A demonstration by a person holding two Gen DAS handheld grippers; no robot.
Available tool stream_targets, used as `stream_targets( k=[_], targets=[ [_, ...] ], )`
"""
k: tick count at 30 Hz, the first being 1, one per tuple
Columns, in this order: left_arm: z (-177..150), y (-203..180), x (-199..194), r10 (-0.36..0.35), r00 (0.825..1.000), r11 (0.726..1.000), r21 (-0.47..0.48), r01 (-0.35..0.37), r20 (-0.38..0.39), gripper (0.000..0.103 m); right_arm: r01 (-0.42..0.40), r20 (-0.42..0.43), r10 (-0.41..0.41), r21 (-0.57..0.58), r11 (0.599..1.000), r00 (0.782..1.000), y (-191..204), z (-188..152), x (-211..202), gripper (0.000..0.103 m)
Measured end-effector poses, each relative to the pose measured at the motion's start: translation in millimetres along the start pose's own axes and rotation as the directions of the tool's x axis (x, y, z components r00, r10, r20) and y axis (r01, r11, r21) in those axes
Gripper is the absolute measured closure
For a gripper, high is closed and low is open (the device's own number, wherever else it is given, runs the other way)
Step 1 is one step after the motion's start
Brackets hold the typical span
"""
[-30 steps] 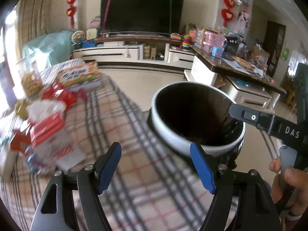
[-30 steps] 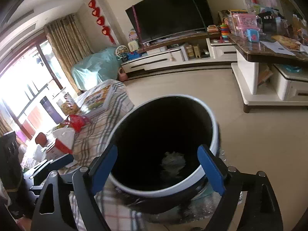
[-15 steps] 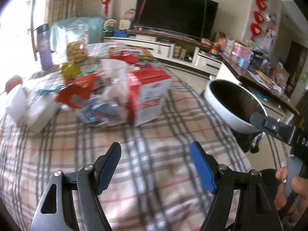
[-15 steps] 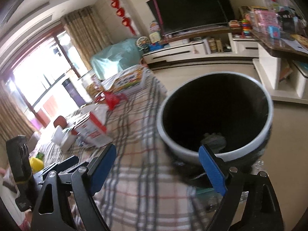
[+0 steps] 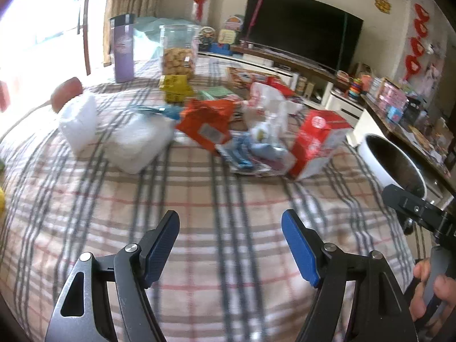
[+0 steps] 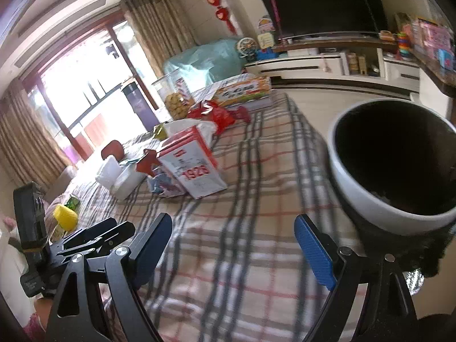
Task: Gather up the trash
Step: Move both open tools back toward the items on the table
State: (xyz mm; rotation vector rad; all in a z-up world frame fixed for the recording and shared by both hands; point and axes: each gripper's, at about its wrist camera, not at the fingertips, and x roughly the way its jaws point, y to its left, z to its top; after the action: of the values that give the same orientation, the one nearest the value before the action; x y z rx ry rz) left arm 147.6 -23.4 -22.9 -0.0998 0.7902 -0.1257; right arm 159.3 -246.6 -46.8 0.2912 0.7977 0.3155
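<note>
A pile of trash lies on the plaid tablecloth (image 5: 199,213): a red-and-white carton (image 5: 319,142) (image 6: 193,165), an orange wrapper (image 5: 208,122), blue-and-white wrappers (image 5: 256,154) and crumpled white plastic (image 5: 142,142). A white-rimmed bin with a black liner (image 6: 393,168) (image 5: 390,159) stands off the table's right edge. My left gripper (image 5: 230,245) is open and empty above bare cloth, short of the pile. My right gripper (image 6: 233,245) is open and empty, with the bin just to its right.
At the table's far side stand a clear cookie jar (image 5: 179,51), a purple tumbler (image 5: 124,48), yellow packets (image 5: 175,88) and a flat colourful box (image 6: 242,88). A yellow object (image 6: 65,216) lies at the left. A TV and cabinet sit beyond.
Both grippers have swung left, away from the bin and toward the trash pile. The bin has moved from the centre to the right edge of both views. Both stay open.
</note>
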Motion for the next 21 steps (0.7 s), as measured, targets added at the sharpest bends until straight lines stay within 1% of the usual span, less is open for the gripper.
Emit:
stream_targets(
  k=[8, 11, 13, 17, 21],
  targets=[
    [14, 27, -2, 0.062, 0.998, 0.997, -0.04, -0.061, 0.007, 0.029, -0.032, -0.011, 0.031, -0.058, 0.998, 0.999, 24, 9, 22, 0.014],
    [22, 40, 6, 0.087, 0.996, 0.995, -0.039, -0.087, -0.003, 0.029, -0.034, -0.009, 0.033, -0.072, 0.997, 0.999, 29, 15, 31, 0.014],
    [29, 44, 14, 0.105, 0.994, 0.994, -0.034, -0.106, -0.004, 0.025, -0.034, -0.006, 0.034, -0.078, 0.996, 0.999, 32, 20, 37, 0.014],
    [42, 55, 28, 0.144, 0.99, 0.989, -0.02, -0.144, -0.011, 0.023, -0.03, -0.006, 0.03, -0.097, 0.995, 1.0, 37, 27, 50, 0.014],
    [56, 70, 45, 0.171, 0.985, 0.985, -0.032, -0.172, -0.017, 0.023, -0.017, -0.01, 0.016, -0.124, 0.992, 1.0, 42, 33, 65, 0.014]
  ],
)
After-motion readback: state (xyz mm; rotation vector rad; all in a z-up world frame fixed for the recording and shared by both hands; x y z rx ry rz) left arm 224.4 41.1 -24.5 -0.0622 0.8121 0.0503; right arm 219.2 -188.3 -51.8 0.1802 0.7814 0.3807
